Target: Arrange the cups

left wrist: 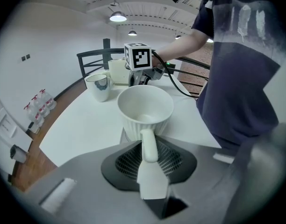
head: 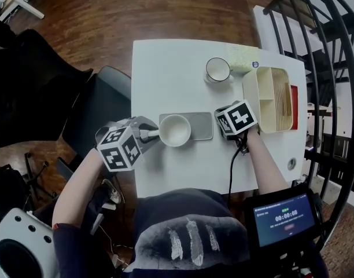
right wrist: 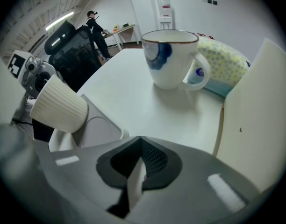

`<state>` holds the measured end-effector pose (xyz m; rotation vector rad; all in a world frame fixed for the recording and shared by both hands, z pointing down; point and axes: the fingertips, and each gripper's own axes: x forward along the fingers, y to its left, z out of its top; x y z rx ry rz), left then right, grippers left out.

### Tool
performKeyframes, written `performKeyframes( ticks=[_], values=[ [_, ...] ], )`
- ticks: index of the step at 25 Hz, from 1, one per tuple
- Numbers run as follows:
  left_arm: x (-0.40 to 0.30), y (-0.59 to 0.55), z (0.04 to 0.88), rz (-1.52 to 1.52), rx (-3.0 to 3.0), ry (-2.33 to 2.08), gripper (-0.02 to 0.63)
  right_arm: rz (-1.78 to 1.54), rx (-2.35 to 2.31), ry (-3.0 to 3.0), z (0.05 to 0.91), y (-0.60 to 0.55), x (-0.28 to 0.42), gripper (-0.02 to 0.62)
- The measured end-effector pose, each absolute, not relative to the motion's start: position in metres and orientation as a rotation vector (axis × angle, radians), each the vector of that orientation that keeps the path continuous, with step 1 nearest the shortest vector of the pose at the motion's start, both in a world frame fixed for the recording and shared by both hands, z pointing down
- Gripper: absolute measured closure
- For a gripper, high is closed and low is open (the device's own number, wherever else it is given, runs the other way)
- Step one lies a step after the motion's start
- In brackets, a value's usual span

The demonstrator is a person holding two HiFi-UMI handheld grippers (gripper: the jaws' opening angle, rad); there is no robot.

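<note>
The white ribbed cup (head: 174, 130) stands on the grey tray (head: 203, 126) on the white table (head: 165, 68). The left gripper (head: 147, 135) pinches its thin handle (left wrist: 149, 146). The right gripper (right wrist: 135, 183) is squeezed closed with nothing in it. The cup looks hard and shiny, with little ridges. It seems light, but it could slip or break. The handle is the best place to hold it.

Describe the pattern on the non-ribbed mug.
The mug is white with a blue splotch and a thin dark rim; clearest in the right gripper view.
</note>
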<state>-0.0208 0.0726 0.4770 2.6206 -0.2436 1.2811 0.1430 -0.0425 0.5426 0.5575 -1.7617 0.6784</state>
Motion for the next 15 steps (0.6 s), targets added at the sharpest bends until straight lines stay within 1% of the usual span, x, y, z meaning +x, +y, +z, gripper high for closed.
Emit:
performKeyframes(
  ticks=[4,6,9,10,11,15],
  values=[
    [-0.022,0.070,0.474,1.230,2.585,-0.265,0.448,0.679,0.558,-1.761,0.544,-0.042,0.144,0.589],
    [-0.024,0.069,0.471,1.215,2.576,-0.267,0.438,0.678,0.559,-1.761,0.544,-0.043,0.144,0.589],
    [-0.027,0.075,0.467,1.187,2.531,-0.234,0.404,0.675,0.559,-1.762,0.544,-0.043,0.144,0.589],
    [-0.029,0.078,0.464,1.181,2.516,-0.218,0.380,0.676,0.559,-1.761,0.544,-0.042,0.144,0.589],
    [-0.033,0.081,0.461,1.181,2.504,-0.206,0.371,0.677,0.559,-1.762,0.544,-0.042,0.144,0.589],
    [-0.054,0.077,0.441,1.198,2.482,-0.213,0.371,0.673,0.557,-1.763,0.543,-0.042,0.144,0.589]
  ],
)
